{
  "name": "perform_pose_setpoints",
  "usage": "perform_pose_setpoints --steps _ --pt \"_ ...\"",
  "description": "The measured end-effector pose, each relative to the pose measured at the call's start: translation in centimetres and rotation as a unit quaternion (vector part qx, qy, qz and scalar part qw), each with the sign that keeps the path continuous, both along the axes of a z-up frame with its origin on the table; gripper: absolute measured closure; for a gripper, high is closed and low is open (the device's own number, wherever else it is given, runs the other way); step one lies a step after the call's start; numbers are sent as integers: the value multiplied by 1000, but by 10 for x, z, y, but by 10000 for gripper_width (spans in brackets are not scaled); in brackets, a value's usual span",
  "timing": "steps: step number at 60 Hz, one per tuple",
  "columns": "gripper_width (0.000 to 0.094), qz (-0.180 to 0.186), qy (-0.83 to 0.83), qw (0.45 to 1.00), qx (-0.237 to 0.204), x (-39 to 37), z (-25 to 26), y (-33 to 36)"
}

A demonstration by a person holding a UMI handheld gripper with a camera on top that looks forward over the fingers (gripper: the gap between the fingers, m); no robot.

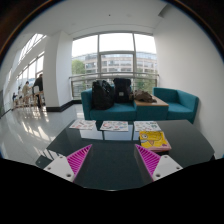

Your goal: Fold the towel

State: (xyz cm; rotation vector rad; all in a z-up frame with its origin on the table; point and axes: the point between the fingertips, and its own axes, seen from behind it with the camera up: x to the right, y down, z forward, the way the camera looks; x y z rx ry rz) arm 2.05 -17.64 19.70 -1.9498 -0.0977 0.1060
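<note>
No towel shows in the gripper view. My gripper (113,162) hangs open over a dark glass table (110,150), its two fingers wide apart with nothing between them. The left pink pad (78,157) and the right pink pad (149,160) both sit above the table's near part. Just ahead of the right finger a yellow book (155,141) lies on the tabletop.
Three light magazines (114,126) lie in a row along the table's far side. Beyond them a teal sofa (180,102) carries two black bags (102,95) and a brown box (146,98). Large windows stand behind it. Shiny open floor (30,125) stretches away to the left.
</note>
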Motion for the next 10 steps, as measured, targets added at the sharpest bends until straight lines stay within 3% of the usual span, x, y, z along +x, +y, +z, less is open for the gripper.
perform_pose_setpoints --steps 10 --pt "91 3 -3 1000 1 -5 -1 -6"
